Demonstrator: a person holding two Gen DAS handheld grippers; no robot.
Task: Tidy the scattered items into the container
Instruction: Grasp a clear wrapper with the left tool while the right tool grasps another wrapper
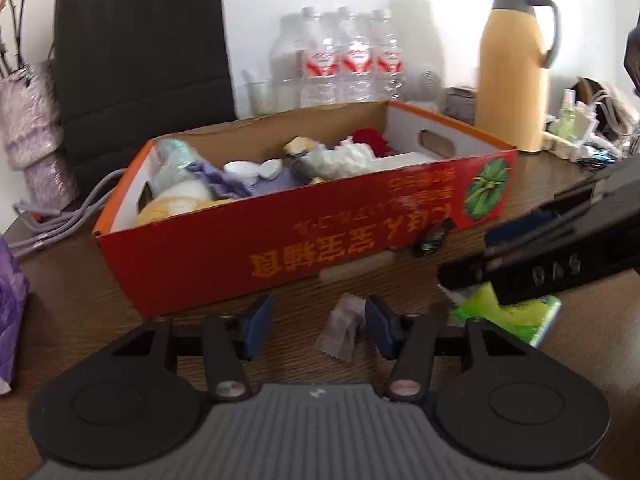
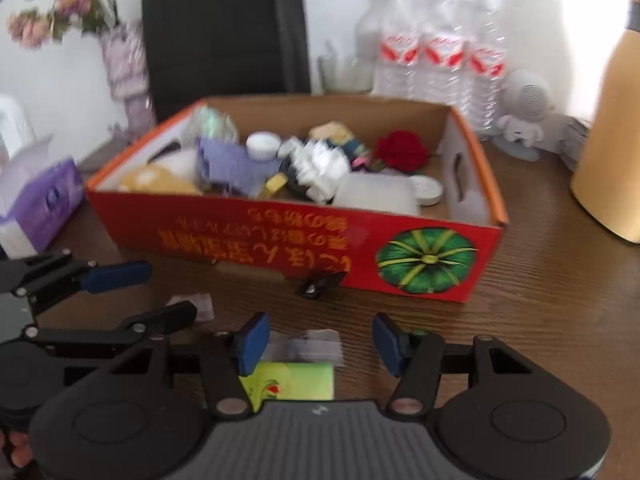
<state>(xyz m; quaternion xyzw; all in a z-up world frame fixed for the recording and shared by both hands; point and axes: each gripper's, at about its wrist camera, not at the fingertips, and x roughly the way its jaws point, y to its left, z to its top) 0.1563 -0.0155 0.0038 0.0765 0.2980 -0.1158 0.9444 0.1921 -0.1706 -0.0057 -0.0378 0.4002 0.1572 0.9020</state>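
The red cardboard box sits full on the counter. Left tongs gape beside a clear wrapper; right tongs gape empty over a green packet.

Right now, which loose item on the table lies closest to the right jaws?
The green packet, lying directly between the open right jaws; the greyish wrapper sits by the left jaws, and the black clip rests against the box.

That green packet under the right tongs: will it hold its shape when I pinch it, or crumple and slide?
The green packet lies flat on the table and looks thin and glossy, so it is probably light and soft, likely to buckle when pinched. Its slick film may slide on the wood if nudged. The right tongs are open above it.
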